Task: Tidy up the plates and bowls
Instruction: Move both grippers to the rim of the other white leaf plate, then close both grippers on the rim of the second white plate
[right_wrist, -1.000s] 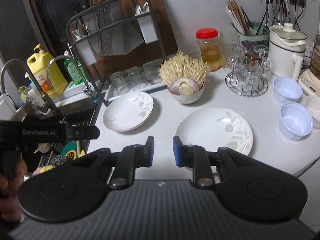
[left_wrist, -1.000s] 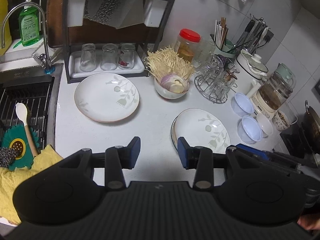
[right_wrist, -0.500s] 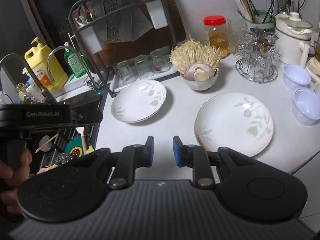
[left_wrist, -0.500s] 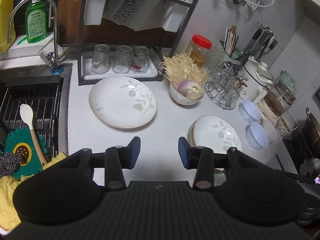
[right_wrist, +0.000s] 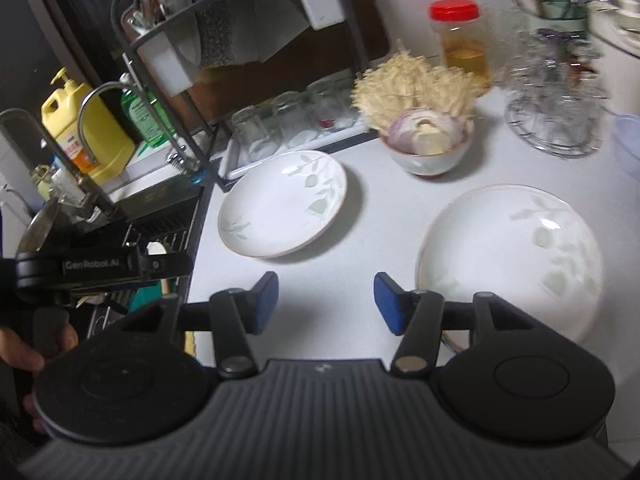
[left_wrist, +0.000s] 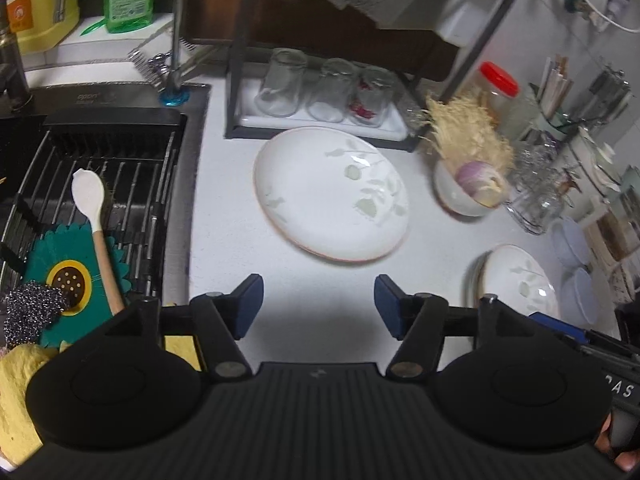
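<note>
The left hand-held gripper (left_wrist: 316, 306) is hovering released, jaws spread, just short of the single plate (left_wrist: 332, 196) beside the dish rack (left_wrist: 320, 120). The right hand-held gripper (right_wrist: 326, 302), likewise released, is hanging beside what is probably stacked plates (right_wrist: 512, 260), farther from that rack, for stacking.

left claw (left_wrist: 316, 306) agape, right claw (right_wrist: 325, 303) agape

You can read "GenRobot.AI" on your left gripper (right_wrist: 120, 266) and "oppn" on the sink rim (left_wrist: 90, 97).
</note>
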Tool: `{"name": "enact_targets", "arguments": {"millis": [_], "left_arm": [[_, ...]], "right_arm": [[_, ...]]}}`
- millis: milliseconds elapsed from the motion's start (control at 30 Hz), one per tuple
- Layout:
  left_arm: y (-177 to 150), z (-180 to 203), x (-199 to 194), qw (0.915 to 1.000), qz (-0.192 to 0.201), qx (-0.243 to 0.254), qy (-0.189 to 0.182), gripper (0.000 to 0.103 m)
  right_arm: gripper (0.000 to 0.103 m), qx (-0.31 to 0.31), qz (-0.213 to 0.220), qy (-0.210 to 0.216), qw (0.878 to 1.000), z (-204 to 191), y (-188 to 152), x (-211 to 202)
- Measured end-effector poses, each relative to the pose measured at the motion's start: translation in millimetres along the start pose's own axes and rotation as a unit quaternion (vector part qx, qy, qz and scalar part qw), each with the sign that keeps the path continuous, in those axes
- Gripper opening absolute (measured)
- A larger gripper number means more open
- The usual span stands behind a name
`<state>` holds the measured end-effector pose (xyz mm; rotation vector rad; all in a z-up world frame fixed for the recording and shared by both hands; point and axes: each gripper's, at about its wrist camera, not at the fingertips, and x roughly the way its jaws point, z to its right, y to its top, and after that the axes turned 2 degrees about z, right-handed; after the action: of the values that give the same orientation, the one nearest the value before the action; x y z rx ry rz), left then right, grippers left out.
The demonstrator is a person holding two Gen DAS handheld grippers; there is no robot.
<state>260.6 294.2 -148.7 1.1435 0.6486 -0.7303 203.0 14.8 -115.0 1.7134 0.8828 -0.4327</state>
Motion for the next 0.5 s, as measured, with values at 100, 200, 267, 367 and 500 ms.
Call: {"name": "enact_targets", "arguments": {"millis": [100, 200, 267, 367, 500], "left_arm": [[4.3, -10.8, 13.5, 0.9998, 0.005, -0.011, 0.016, 0.068], [10.8, -19.7, 29.2, 0.9991, 0.013, -0.021, 0.033, 0.068], [17.7, -24.7, 41.6, 0.9981, 0.008, -0.041, 0.044, 0.068], [33.1, -33.1, 61.2, 0.9963, 0.016, -0.078, 0.033, 0.068], [48.7, -35.7, 87.1, 0.9959, 0.017, -0.072, 0.051, 0.068]], "right_arm": [[0.056, -0.006, -0.012, 0.021, 1.000, 4.1, 8.2, 26.5], [0.056, -0.010, -0.021, 0.038, 0.999, 5.4, 17.0, 53.7], [0.056, -0.013, -0.020, 0.045, 0.999, 6.1, 24.5, 71.8], [0.056, -0.007, -0.017, 0.046, 0.999, 10.5, 36.8, 100.6], [0.056, -0.005, -0.018, 0.042, 0.999, 16.6, 51.0, 136.2]]}}
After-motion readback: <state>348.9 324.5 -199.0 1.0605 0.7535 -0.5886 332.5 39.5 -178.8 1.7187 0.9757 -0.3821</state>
